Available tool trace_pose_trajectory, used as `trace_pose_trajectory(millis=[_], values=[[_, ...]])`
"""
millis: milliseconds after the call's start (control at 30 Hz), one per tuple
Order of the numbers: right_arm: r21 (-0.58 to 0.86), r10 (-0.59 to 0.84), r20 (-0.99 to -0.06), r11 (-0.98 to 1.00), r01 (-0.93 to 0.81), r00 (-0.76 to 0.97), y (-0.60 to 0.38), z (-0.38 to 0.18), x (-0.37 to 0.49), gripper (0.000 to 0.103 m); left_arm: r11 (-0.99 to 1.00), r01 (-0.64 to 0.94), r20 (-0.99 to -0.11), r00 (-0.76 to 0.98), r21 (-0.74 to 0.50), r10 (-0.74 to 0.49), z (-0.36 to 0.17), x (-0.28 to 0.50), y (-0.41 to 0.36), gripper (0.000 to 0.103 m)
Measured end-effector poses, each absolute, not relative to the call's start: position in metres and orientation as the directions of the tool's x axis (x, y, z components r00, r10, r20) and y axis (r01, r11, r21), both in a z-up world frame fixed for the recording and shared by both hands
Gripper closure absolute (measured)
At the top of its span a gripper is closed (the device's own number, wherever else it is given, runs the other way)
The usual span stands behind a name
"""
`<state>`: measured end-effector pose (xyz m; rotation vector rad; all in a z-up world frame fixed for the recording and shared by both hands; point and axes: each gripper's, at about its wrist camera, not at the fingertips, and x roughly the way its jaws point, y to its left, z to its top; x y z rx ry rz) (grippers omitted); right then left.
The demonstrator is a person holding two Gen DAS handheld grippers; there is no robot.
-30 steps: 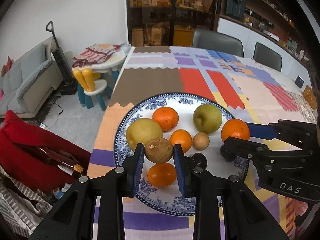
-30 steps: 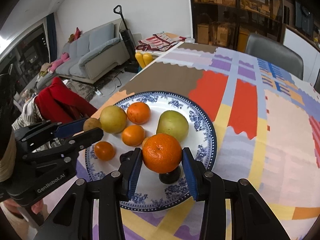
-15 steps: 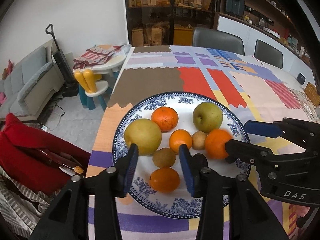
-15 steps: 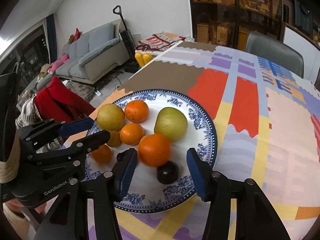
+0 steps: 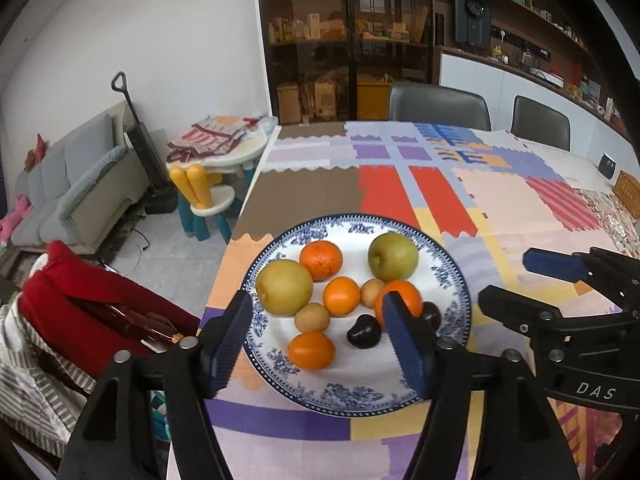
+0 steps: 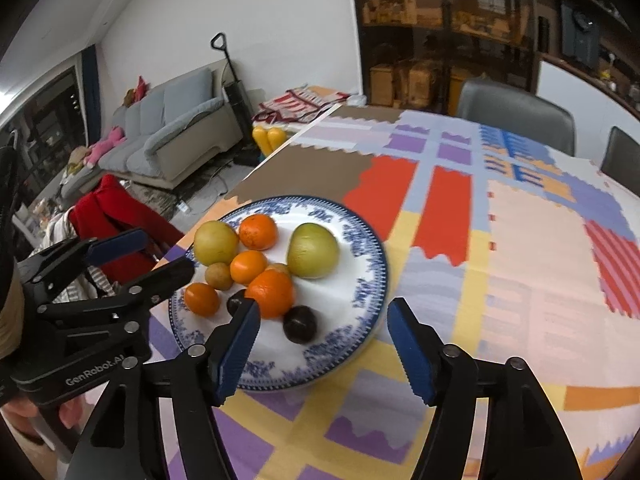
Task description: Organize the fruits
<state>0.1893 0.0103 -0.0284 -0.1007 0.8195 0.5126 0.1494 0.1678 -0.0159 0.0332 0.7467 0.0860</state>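
A blue-and-white plate [image 5: 448, 276] [image 6: 360, 280] near the table's left edge holds several fruits: a yellow pear [image 5: 284, 288], a green pear [image 5: 393, 257], oranges [image 5: 321, 260], a brown kiwi [image 5: 312, 317] and dark plums [image 5: 363, 332]. The orange [image 6: 270, 293] and kiwi [image 6: 218, 276] lie on the plate. My left gripper [image 5: 318, 344] is open and empty, above the plate's near edge. My right gripper [image 6: 324, 344] is open and empty, just right of the plate; it also shows in the left wrist view [image 5: 516, 280].
The table carries a patchwork cloth [image 5: 500, 200]. Grey chairs [image 5: 438, 106] stand at its far side. Left of the table are a red garment on a chair [image 5: 72, 300], a child's table and stool [image 5: 212, 196], and a sofa [image 5: 72, 188].
My left gripper let go of the kiwi and my right gripper let go of the orange; both fruits now rest on the plate. Both grippers opened wide and drew back.
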Motion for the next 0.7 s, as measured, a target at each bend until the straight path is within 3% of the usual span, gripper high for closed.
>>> trace_pose_trajectory(millis=[267, 700], values=[[0.065, 0.341, -0.670, 0.912, -0.406, 0.659, -0.030, -0.007, 0.156, 0.025, 0.995, -0.090, -0.629, 0.771, 0.053, 0.103, 0.006, 0.118, 0.138, 0.018], [0.045, 0.248, -0.610, 0.959, -0.280, 0.753, -0.106, 0.015, 0.096, 0.019, 0.998, -0.037, -0.554, 0.831, 0.049, 0.058, 0.033, 0.059, 0.079, 0.008]])
